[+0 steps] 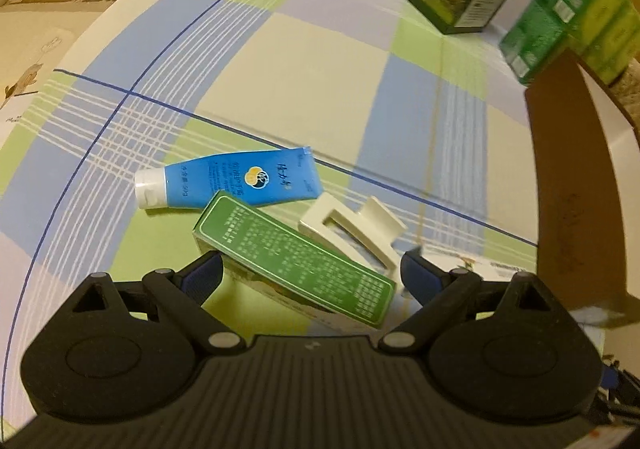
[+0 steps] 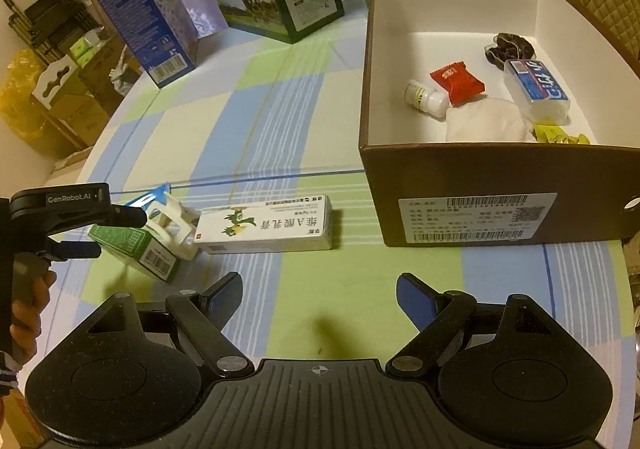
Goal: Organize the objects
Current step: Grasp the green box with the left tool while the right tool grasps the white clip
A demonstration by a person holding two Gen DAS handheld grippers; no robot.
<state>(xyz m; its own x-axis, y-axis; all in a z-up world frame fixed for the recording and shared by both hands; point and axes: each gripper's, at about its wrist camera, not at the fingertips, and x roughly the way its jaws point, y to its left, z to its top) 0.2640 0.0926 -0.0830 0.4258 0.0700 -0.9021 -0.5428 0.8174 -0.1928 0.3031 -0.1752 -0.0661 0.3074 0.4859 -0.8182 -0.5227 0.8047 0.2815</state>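
The left gripper [image 1: 311, 269] is straddling the green box [image 1: 296, 265] on the tablecloth [image 1: 320, 81] with jaws spread wide, seemingly preparing to carry it to the cardboard box [image 2: 472, 193], while the right gripper [image 2: 319, 299] is hovering wide and empty.

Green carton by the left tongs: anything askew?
Yes. The green carton is tilted, one end raised off the tablecloth, its far end overlapping the blue tube, with the white clip beside it. The left tongs are open around it.
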